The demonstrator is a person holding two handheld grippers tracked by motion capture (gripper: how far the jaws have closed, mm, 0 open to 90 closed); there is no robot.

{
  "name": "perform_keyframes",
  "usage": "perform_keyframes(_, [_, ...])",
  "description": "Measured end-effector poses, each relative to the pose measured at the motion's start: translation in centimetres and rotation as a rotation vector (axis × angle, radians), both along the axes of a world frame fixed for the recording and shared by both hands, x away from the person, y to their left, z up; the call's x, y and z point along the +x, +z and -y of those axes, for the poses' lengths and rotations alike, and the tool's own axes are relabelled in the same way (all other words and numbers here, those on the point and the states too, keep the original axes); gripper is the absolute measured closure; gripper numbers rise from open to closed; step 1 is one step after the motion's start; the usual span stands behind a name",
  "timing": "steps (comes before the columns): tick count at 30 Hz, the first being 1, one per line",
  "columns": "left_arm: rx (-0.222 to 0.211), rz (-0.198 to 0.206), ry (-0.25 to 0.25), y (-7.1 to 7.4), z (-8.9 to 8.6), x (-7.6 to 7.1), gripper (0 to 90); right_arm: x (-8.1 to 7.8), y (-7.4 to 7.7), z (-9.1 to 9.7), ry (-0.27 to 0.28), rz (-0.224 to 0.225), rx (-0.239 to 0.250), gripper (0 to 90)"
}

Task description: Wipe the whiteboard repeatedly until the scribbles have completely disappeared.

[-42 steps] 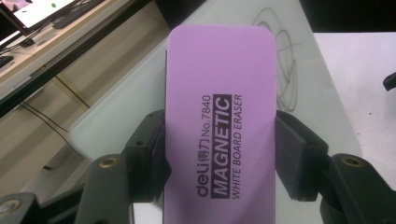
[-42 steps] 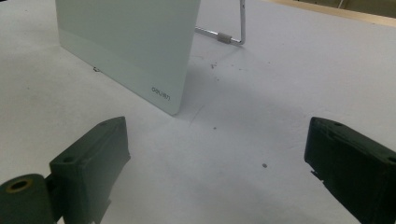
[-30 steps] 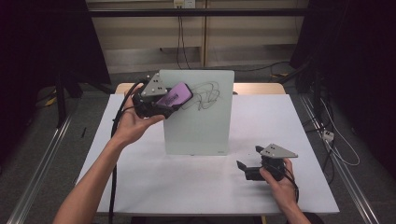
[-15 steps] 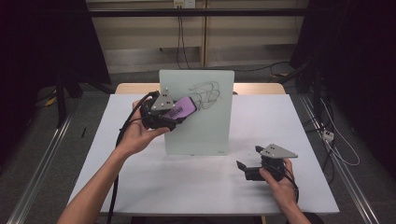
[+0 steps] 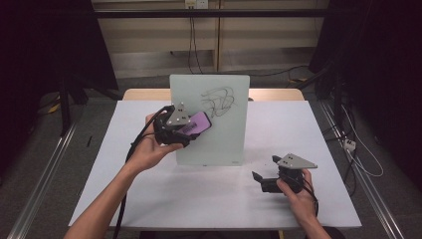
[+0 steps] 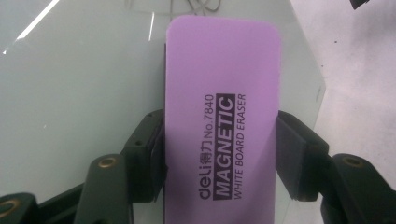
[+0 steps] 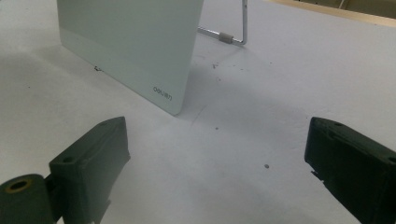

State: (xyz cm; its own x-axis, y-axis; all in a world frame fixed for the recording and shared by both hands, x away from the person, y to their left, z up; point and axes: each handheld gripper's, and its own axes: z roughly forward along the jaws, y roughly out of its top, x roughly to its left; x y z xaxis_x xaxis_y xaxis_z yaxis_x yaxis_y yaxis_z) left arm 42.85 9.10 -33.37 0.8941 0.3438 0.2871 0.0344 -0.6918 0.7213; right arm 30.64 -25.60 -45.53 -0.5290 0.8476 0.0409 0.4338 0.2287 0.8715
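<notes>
Left gripper [image 5: 191, 130] clamping a purple eraser [image 5: 196, 124] against an upright whiteboard [image 5: 219, 144]; right gripper [image 5: 263, 172] idling open.

High view: the left gripper is holding the eraser ahead of its jaws, in front of the whiteboard's face, below and to the left of the black scribble [image 5: 219, 102]; the right gripper is resting on the white table [image 5: 328, 149], well apart. Left gripper view: both pads [image 6: 292, 158] are pressing the eraser's [image 6: 222, 116] long sides, the glassy board [image 6: 79, 84] lying just beyond it. Right gripper view: the jaws are standing wide apart with nothing between them, the whiteboard's lower corner [image 7: 163, 95] and its wire stand [image 7: 233, 38] lying ahead of them.
</notes>
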Motion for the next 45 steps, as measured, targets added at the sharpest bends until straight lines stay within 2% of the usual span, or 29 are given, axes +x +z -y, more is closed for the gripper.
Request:
perform_keyframes(2, [-0.008,0.004,0.006,0.2,0.0,0.0,40.9,0.0,0.0,0.0,-0.001,-0.001,0.001,6.2])
perform_keyframes(4, [-0.039,0.021,0.023,0.7,-0.2,0.2,40.9,0.0,0.0,0.1,-0.004,0.002,0.0,6.2])
perform_keyframes(7, [-0.07,0.015,0.037,2.0,-0.5,0.8,40.9,0.0,0.0,0.1,-0.005,0.0,0.003,6.2])
perform_keyframes(11, [-0.097,0.04,0.064,4.2,-0.8,1.6,40.9,0.0,0.0,0.1,-0.002,0.0,0.0,6.2])
perform_keyframes(14, [-0.147,0.041,0.082,5.7,-1.2,2.3,40.9,0.0,0.0,0.1,-0.003,0.0,0.001,6.2])
perform_keyframes(16, [-0.167,0.044,0.091,6.1,-1.2,2.6,40.9,0.0,0.0,0.1,-0.003,0.0,0.001,6.2])
perform_keyframes(17, [-0.16,0.037,0.091,6.2,-1.1,2.6,41.0,0.0,0.0,0.1,-0.002,0.0,0.001,6.2])
perform_keyframes(19, [-0.152,0.052,0.092,6.0,-0.8,2.5,40.9,0.0,0.0,0.1,-0.002,0.0,0.001,6.2])
perform_keyframes(24, [-0.122,0.05,0.068,5.3,0.1,2.1,40.9,0.0,0.0,0.0,0.001,-0.001,0.0,6.2])
perform_keyframes(27, [-0.106,0.051,0.054,4.5,0.6,1.8,40.8,0.0,0.0,0.0,0.001,0.0,0.001,6.2])
perform_keyframes(33, [-0.042,0.041,0.023,2.4,1.4,0.8,40.9,0.0,0.0,0.1,-0.003,0.001,0.002,6.2])
perform_keyframes(36, [-0.05,0.019,0.016,1.4,1.5,0.5,40.9,0.0,0.0,0.1,-0.001,0.003,0.001,6.2])
perform_keyframes(41, [-0.015,-0.009,-0.004,-0.4,2.0,-0.3,40.9,0.0,0.0,0.1,-0.001,0.0,0.001,6.2])
perform_keyframes(42, [-0.002,-0.025,-0.013,-0.7,2.1,-0.4,40.9,0.0,0.0,0.1,-0.002,0.001,0.001,6.2])
perform_keyframes(45, [0.016,-0.021,-0.019,-1.4,2.4,-0.7,40.9,0.0,0.0,0.1,-0.002,0.002,0.0,6.2])
